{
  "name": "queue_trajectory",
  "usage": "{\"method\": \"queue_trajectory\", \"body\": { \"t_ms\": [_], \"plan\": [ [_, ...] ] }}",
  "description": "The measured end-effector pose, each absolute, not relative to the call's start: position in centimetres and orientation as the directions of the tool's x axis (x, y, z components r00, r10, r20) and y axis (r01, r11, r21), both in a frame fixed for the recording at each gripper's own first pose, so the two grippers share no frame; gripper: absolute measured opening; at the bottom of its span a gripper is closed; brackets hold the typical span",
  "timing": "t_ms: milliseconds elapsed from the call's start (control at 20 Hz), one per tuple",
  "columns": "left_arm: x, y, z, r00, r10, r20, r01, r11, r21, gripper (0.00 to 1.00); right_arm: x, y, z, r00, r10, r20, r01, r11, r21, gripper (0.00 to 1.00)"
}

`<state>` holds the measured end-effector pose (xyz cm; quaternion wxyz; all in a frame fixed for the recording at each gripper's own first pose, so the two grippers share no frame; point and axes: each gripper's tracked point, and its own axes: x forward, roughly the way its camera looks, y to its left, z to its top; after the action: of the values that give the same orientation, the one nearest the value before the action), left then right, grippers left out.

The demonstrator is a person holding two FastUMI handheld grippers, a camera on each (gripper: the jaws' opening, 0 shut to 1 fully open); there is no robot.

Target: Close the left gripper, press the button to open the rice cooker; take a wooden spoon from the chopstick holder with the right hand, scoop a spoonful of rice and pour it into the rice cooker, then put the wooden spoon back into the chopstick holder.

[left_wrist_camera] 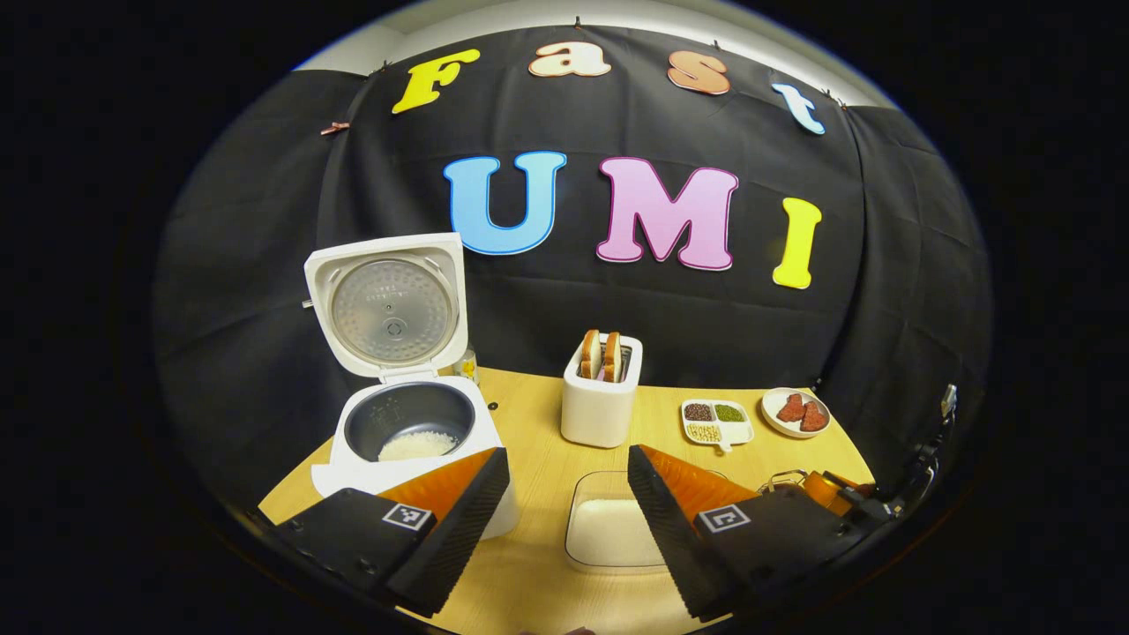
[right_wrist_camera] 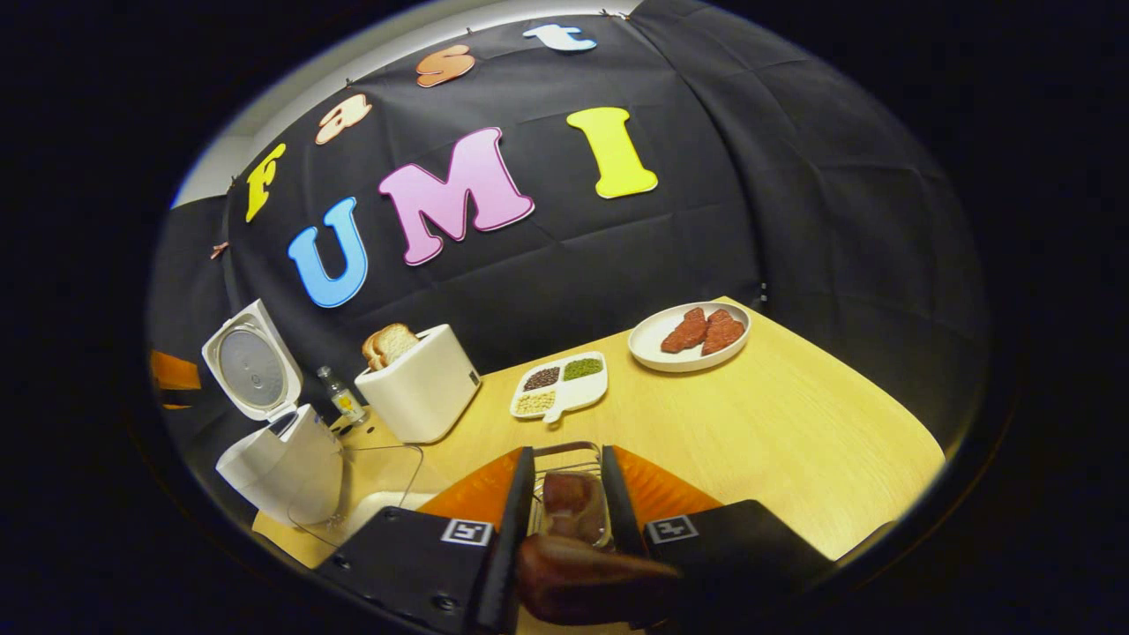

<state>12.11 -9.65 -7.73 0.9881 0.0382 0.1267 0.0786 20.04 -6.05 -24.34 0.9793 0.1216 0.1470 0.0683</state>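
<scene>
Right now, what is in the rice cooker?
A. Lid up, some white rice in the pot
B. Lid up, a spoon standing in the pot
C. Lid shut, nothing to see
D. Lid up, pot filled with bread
A: in the left gripper view the cooker has its lid raised and a small heap of rice in the pot.

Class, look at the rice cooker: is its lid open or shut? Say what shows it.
Open. The rice cooker has its lid standing upright at the back, and the inner pot is exposed with some rice inside.
</scene>
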Motion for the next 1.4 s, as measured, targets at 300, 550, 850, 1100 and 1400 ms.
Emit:
{"method": "queue_trajectory", "body": {
  "t_ms": [300, 550, 850, 1100, 1400],
  "plan": [
    [12.4, -11.1, -7.7, 0.961, 0.150, -0.234, -0.135, 0.988, 0.081, 0.94, 21.9, -4.9, -22.9, 0.918, 0.229, -0.323, -0.124, 0.941, 0.316, 0.27],
    [11.9, -10.7, -7.3, 0.967, 0.147, -0.210, -0.143, 0.989, 0.033, 0.94, 22.6, -3.8, -20.9, 0.901, 0.260, -0.347, -0.146, 0.935, 0.322, 0.25],
    [9.6, -7.0, -6.3, 0.967, 0.185, -0.173, -0.192, 0.981, -0.028, 0.94, 22.5, -1.7, -14.6, 0.901, 0.293, -0.319, -0.198, 0.934, 0.297, 0.25],
    [7.7, -3.4, -6.3, 0.970, 0.190, -0.148, -0.202, 0.977, -0.066, 0.94, 21.7, 0.4, -9.5, 0.917, 0.285, -0.278, -0.196, 0.931, 0.309, 0.25],
    [4.9, 0.9, -6.6, 0.971, 0.189, -0.146, -0.203, 0.975, -0.087, 0.94, 19.8, 7.7, -8.6, 0.905, 0.338, -0.257, -0.248, 0.912, 0.327, 0.25]
  ]
}}
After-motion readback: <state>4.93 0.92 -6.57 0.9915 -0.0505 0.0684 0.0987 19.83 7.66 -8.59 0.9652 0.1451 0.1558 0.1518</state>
